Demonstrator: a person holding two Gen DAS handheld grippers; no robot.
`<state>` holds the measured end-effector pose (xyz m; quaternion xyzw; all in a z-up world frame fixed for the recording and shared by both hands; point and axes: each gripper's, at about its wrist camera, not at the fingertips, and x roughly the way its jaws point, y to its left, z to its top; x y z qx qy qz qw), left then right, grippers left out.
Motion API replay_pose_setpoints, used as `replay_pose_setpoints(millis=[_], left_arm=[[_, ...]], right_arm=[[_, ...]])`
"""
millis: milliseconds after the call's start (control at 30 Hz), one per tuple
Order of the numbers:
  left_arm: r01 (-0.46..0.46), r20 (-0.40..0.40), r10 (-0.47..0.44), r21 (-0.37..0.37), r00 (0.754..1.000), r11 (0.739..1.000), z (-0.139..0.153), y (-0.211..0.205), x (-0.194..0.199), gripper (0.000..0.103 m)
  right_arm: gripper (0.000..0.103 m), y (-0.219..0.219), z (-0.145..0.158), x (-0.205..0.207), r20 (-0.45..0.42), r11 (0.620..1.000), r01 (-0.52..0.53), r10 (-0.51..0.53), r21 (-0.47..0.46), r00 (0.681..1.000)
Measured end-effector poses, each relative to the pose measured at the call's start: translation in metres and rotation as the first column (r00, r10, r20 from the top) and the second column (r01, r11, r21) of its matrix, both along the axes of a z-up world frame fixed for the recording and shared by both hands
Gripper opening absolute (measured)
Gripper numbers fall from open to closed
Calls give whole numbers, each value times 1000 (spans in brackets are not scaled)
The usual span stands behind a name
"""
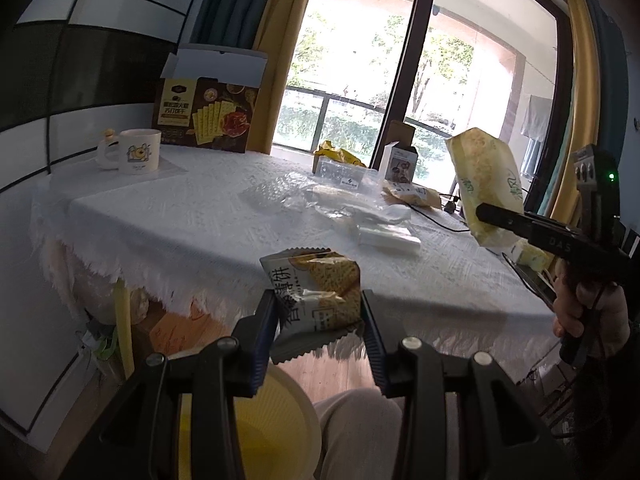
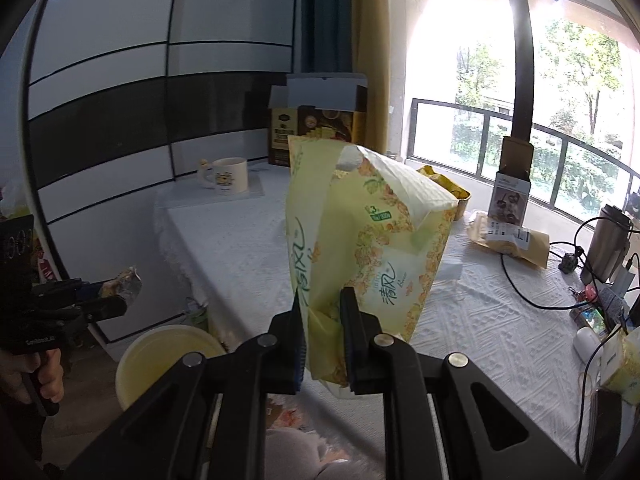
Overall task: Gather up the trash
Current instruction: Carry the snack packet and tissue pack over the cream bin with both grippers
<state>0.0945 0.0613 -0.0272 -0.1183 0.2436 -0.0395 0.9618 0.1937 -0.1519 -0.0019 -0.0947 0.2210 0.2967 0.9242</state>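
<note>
My left gripper (image 1: pixel 320 312) is shut on a grey-and-yellow cracker wrapper (image 1: pixel 316 292), held off the table's near edge above a yellow waste bin (image 1: pixel 276 420). My right gripper (image 2: pixel 322 312) is shut on an empty yellow tissue pack wrapper (image 2: pixel 360 232), held upright above the table. In the left wrist view the right gripper (image 1: pixel 486 213) shows at the right with that tissue wrapper (image 1: pixel 486 176). In the right wrist view the left gripper (image 2: pixel 120 292) shows at the far left with the cracker wrapper (image 2: pixel 124 282), and the bin (image 2: pixel 168 360) sits low left.
A white-clothed table (image 1: pixel 192 216) carries clear plastic wrap (image 1: pixel 344 204), a yellow packet (image 1: pixel 338 154), a kraft mailer (image 2: pixel 508 240), a small photo box (image 2: pixel 512 196), a cracker box (image 1: pixel 206 114) and a mug (image 1: pixel 134 154). Cables (image 2: pixel 532 300), a steel flask (image 2: pixel 610 240) and small items lie at the right.
</note>
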Motion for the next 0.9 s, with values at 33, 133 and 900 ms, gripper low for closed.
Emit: replay_pose_setpoints(millis=[33,133,900], left_arm=[[-3,-4,3,1,1000,1000,-1,1,-2,41],[-9,-20,9,1,1000,1000,-8,5,-10,41],[-107,-247,98,-23,964,994,-88,49,-15,41]], right_arm=[[14,0,-1,-1,-2,1000,-5,5,2,1000],[14,6,-3,-9,-7,1000,-28,28,5,1000],[14,99,-70,-37,-138,967,-254,249,-24,959]])
